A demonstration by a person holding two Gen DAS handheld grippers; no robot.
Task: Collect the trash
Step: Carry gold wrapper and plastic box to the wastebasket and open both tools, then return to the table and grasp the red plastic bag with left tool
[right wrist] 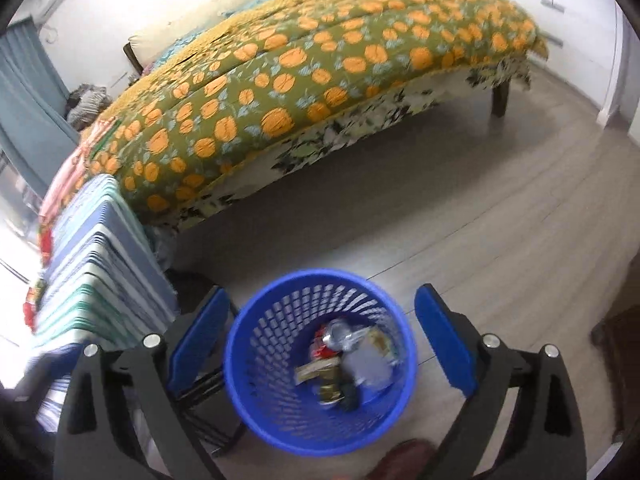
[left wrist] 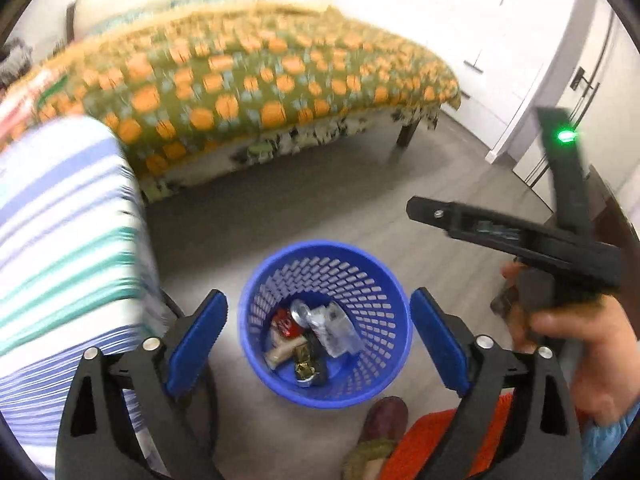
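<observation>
Blue plastic basket (left wrist: 326, 322): a perforated bin standing upright on the grey floor (left wrist: 320, 216), mouth open to the ceiling, near the foot of the bed (left wrist: 256, 80) and just beside the striped cloth (left wrist: 68, 216)
Contents: trash (left wrist: 316, 340) lies loose at the bottom, a red can, a silvery wrapper, a gold foil piece and a pale roll; nothing rests on the rim
Left gripper (left wrist: 318, 344): jaws spread wide, pads clear of everything, nothing held; it hangs above the basket and tilts down into it, the mouth showing between the two blue pads
Right gripper (right wrist: 322, 348): likewise spread wide and empty, angled down over the same basket (right wrist: 320, 360); in the left view its black body (left wrist: 516, 236) stands to the right of the basket, carried by a hand (left wrist: 588, 356)
Governing relation: the basket lies directly below and ahead of both tools, on its vertical axis; neither gripper looks clearly nearer
Floor around the basket: no loose litter shows in either view; a shoe (left wrist: 386, 414) sits at the basket's near edge
Judgement: the deposit looks complete; the next move likely calls for lifting both tools away and seeking further litter elsewhere
Risk: a low sweep could knock the light basket over
</observation>
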